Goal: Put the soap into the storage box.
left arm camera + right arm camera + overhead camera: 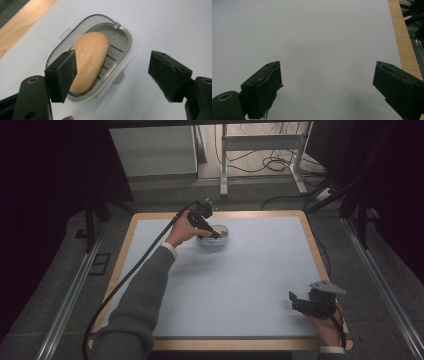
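Note:
A tan oval soap bar (pixel 90 60) lies in a clear plastic soap dish (pixel 126 41) with a slotted grey floor. The dish (pixel 223 228) sits on the white mat near the table's far edge, left of centre. My left gripper (pixel 211 235) hovers over the dish, open, and its jaws stand apart above the soap with nothing pressed between them (pixel 112 75). My right gripper (pixel 295 301) rests near the table's front right corner, open over bare mat (pixel 327 90), and grips nothing.
A white mat (pixel 240 280) covers the wooden-edged table (pixel 315 250). Beyond the far edge stand a white cabinet (pixel 155 150) and a metal frame with cables (pixel 265 155) on the floor. Metal rails (pixel 385 290) run along both sides.

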Available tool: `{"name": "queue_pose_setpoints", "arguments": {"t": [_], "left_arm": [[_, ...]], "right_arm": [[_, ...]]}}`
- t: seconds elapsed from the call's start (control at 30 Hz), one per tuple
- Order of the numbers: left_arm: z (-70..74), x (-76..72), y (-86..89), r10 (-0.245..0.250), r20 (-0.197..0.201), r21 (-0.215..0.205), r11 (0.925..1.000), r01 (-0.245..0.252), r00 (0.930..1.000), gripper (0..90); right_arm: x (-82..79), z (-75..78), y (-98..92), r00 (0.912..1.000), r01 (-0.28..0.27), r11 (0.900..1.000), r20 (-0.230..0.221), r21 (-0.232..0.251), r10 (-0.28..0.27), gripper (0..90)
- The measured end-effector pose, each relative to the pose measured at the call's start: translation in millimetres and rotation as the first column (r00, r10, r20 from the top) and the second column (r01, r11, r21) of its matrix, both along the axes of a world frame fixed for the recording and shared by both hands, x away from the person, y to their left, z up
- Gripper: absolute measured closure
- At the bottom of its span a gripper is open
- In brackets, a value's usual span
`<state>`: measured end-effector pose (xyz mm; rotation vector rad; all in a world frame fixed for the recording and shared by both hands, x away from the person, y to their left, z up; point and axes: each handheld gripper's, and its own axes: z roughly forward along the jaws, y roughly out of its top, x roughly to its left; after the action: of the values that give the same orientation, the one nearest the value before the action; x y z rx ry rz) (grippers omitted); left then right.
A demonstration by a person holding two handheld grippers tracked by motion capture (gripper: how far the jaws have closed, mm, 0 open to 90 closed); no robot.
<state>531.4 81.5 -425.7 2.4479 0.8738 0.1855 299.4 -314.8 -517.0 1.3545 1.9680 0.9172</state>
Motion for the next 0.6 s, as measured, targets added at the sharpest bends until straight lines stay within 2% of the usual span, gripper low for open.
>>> {"name": "queue_pose_setpoints", "arguments": {"t": [0.2, 0.6], "left_arm": [[7.2, -17.5, 11.4, 0.011, 0.018, -0.004, 0.9999, -0.011, 0.9998, 22.8], [7.7, -60.6, 43.6, 0.041, 0.014, -0.016, 0.9990, -0.041, 0.9990, 22.5]], "right_arm": [[-0.8, 1.4, 0.0, 1.0000, -0.002, 1.000, 0.005, 0.000, 0.002, 8.4], [-0.9, 1.6, 0.7, 1.0000, -0.003, 1.000, 0.007, 0.002, 0.003, 8.4]]}}
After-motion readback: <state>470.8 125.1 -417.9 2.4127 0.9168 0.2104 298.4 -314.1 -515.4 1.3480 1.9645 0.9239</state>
